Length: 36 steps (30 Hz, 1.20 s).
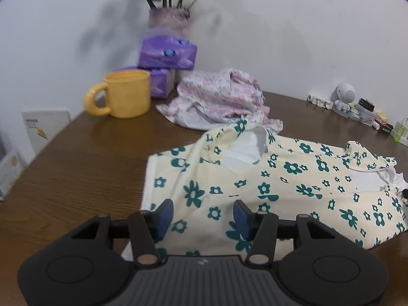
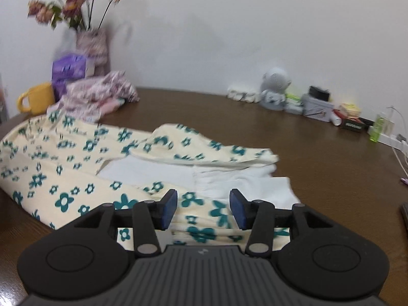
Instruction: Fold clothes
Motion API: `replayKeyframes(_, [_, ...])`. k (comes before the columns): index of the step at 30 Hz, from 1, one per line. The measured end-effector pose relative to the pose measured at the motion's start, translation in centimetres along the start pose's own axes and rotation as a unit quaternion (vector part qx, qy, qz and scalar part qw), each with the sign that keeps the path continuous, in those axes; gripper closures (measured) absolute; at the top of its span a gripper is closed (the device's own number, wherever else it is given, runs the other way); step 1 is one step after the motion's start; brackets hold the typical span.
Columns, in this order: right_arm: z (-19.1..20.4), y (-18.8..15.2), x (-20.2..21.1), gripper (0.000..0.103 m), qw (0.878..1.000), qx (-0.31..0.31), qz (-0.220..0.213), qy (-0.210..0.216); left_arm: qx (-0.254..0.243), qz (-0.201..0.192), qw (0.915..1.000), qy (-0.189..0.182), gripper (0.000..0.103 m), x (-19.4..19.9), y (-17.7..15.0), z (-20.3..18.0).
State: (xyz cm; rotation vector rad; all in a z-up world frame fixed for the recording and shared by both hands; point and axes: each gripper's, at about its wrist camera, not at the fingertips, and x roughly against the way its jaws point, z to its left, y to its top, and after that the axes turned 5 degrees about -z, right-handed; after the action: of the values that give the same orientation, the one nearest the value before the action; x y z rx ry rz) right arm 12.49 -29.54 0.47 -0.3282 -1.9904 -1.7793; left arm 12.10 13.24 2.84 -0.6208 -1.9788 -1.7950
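A cream garment with teal flowers lies spread on the brown table, partly folded, its white lining showing at the neck and at one end. My left gripper hovers open over its near edge, blue pads apart with nothing pinched. In the right wrist view the same garment stretches to the left, a folded flap lying over white lining. My right gripper is open above the garment's near right end, nothing clamped between the pads. A crumpled pink floral garment lies behind.
A yellow mug, purple tissue packs and a flower vase stand at the back left. A grey toy figure, small boxes and a green bottle line the back right by the wall. A cable lies at the right edge.
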Motion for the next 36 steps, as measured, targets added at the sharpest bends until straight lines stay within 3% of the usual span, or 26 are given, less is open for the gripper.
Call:
replayKeyframes(10, [-0.2,-0.7,-3.0,0.05,0.998,-0.027,0.059,-0.001,-0.047,0.026,0.9985,-0.007,0.049,-1.7,-0.2,-0.4])
replayKeyframes(36, [0.7,-1.4,-0.1,0.05,0.998,-0.011,0.069,0.006,-0.072,0.032,0.9969,-0.006,0.049,1.4,-2.1,-0.8])
